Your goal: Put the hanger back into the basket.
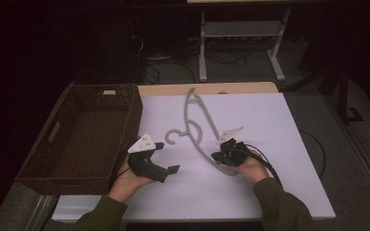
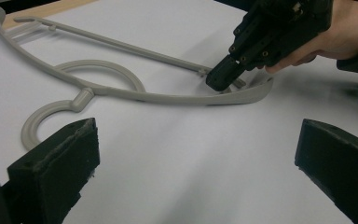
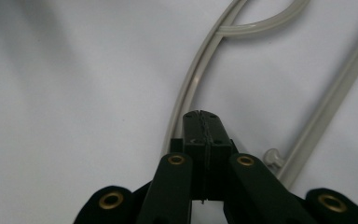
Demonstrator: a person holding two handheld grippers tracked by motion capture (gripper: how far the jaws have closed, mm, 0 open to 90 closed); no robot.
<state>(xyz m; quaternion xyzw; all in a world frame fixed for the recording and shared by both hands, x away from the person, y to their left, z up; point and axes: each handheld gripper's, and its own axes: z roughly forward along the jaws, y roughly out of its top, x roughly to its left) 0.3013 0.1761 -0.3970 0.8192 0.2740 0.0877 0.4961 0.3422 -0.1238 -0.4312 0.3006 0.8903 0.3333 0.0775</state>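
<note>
High view looks down from the near edge; both gripper views sit low and close, sharing the hanger (image 1: pixel 197 130).

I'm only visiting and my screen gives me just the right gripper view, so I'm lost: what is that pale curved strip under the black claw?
Observer: It's a grey plastic clothes hanger, lying flat on a white table cover. Its hook points toward the person.
Visitor: Is there a second claw somewhere?
Observer: Yes. The left claw is held with its jaws wide open, apart from the hanger's hook.
Visitor: Anything else on the table?
Observer: A brown woven basket stands along the left side.
</note>
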